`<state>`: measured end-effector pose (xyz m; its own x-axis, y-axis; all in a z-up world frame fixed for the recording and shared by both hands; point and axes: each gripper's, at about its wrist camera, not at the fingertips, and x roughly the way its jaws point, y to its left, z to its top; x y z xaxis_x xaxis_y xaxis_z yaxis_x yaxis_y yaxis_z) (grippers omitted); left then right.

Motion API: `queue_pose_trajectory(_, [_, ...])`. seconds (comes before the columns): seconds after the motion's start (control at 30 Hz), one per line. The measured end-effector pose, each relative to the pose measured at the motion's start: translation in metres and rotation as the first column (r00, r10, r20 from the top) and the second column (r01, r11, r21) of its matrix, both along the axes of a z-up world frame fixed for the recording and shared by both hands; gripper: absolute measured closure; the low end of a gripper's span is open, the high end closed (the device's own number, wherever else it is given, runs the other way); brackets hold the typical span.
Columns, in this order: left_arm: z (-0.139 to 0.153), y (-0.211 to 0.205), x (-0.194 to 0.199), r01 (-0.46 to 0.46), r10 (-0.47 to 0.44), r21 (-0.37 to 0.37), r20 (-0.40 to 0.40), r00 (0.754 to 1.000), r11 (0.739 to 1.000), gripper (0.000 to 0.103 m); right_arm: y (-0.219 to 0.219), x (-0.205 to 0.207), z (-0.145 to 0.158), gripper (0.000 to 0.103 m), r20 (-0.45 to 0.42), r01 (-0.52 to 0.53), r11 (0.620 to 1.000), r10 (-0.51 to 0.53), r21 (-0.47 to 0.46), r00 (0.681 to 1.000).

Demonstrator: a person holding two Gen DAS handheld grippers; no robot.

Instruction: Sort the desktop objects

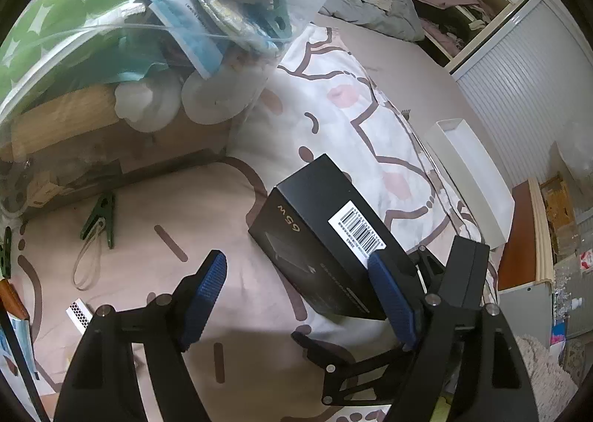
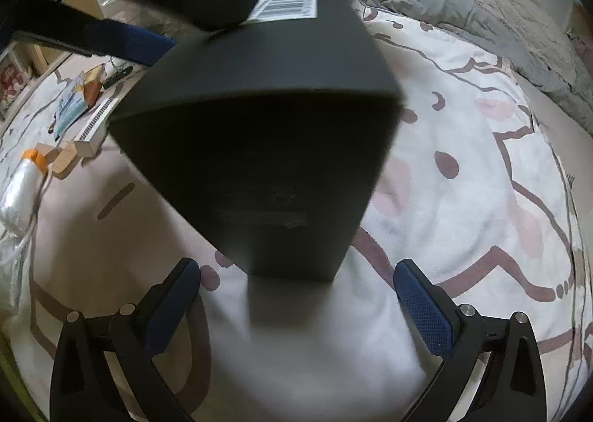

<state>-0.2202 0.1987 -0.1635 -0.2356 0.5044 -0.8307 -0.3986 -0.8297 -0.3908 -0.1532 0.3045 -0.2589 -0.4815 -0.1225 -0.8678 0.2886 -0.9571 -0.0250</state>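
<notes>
Right gripper (image 2: 296,296) just behind black box (image 2: 259,148)

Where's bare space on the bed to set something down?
Free: the patterned bedsheet between the black barcode-labelled box and white rectangular tray, and between that box and the green clothespin. Crowded: the clear plastic bag of clutter.

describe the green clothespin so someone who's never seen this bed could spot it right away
Start at the big clear plastic bag stuffed with clutter on the patterned bedspread. Just below it, left of the black box, lies the green clothespin. It alone is dark green, with a beige loop of band lying against it.
</notes>
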Motion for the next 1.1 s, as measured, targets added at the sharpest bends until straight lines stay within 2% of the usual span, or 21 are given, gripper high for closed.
queue_pose_trajectory(0.17, [-0.001,0.000,-0.001,-0.003,0.002,0.008,0.005,1.000,1.000,0.023,0.006,-0.002,0.000,0.000,0.031,0.027,0.999,-0.026,-0.026,0.999])
queue_pose_trajectory(0.27, [-0.001,0.000,-0.001,-0.006,0.005,0.010,0.005,1.000,1.000,0.023,0.005,0.003,0.005,0.002,-0.008,0.038,0.999,-0.038,0.014,0.999])
queue_pose_trajectory(0.3, [-0.001,0.000,0.000,-0.006,0.006,0.011,0.005,1.000,1.000,0.023,0.004,0.005,0.008,0.007,-0.025,0.033,0.999,-0.032,0.021,0.999])
queue_pose_trajectory(0.33, [-0.002,0.000,0.000,-0.007,0.007,0.011,0.005,1.000,1.000,0.023,0.003,0.007,0.011,0.021,-0.040,0.022,1.000,-0.021,0.019,0.999])
queue_pose_trajectory(0.37, [-0.001,0.000,0.000,-0.008,0.008,0.010,0.004,1.000,1.000,0.023,0.002,0.010,0.016,0.026,-0.059,0.011,1.000,-0.011,0.014,0.998])
queue_pose_trajectory(0.53, [-0.002,0.000,0.000,-0.006,0.006,0.013,0.007,1.000,1.000,0.023,0.000,0.014,0.032,0.037,-0.145,-0.012,1.000,0.010,-0.017,0.989])
queue_pose_trajectory(0.57, [-0.002,0.000,0.000,-0.005,0.005,0.015,0.008,1.000,1.000,0.023,-0.001,0.014,0.036,0.048,-0.160,-0.014,1.000,0.010,-0.024,0.987])
queue_pose_trajectory(0.63, [0.000,0.000,-0.002,-0.008,0.007,0.022,0.012,1.000,1.000,0.023,-0.001,0.012,0.039,0.057,-0.162,-0.011,0.999,0.006,-0.033,0.987])
queue_pose_trajectory(0.97, [-0.004,-0.019,-0.030,-0.135,0.129,0.093,0.068,0.989,0.986,0.024,0.001,0.017,0.041,0.059,-0.156,-0.058,0.997,0.050,-0.051,0.986])
queue_pose_trajectory(1.1, [-0.007,-0.021,-0.040,-0.148,0.137,0.131,0.092,0.986,0.980,0.025,0.000,0.021,0.043,0.059,-0.156,-0.076,0.995,0.066,-0.061,0.986])
